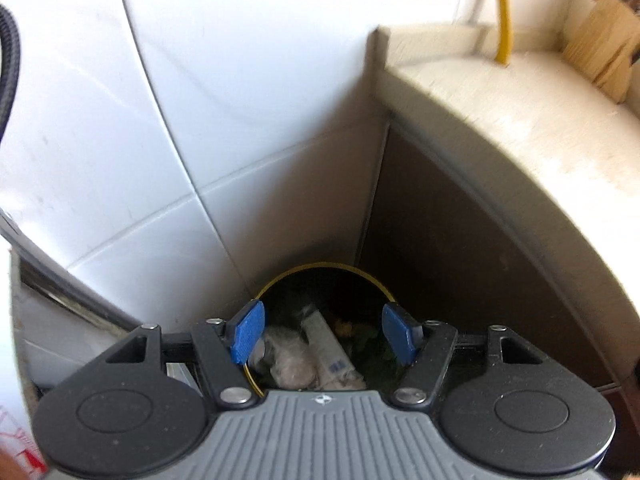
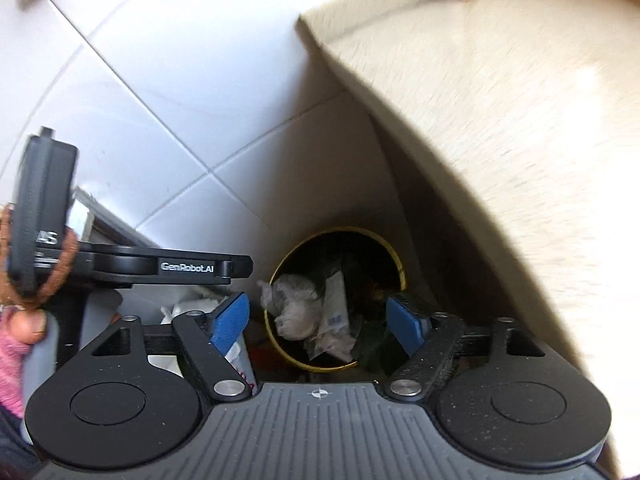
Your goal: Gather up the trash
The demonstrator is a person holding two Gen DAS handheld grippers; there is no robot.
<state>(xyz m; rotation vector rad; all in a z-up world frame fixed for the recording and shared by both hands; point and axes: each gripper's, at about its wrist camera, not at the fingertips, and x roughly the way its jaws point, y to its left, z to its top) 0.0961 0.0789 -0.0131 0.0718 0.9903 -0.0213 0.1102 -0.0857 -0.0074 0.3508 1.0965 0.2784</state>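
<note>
A round dark trash bin with a yellow rim (image 1: 320, 267) (image 2: 394, 250) stands on the floor in the corner between the white tiled wall and a counter. Crumpled white paper (image 1: 286, 354) (image 2: 294, 304) and a white wrapper (image 1: 326, 344) (image 2: 335, 312) lie inside it. My left gripper (image 1: 322, 330) is open and empty, held above the bin's mouth. My right gripper (image 2: 320, 320) is open and empty, also above the bin. The left gripper's body (image 2: 132, 266) shows at the left in the right wrist view.
A beige counter top (image 1: 500, 92) (image 2: 500, 100) runs along the right, its dark side panel (image 1: 460, 248) beside the bin. A yellow hose (image 1: 503, 12) and a brown paper bag (image 1: 604, 44) are at the counter's back. White tiled wall (image 1: 200, 100) is behind.
</note>
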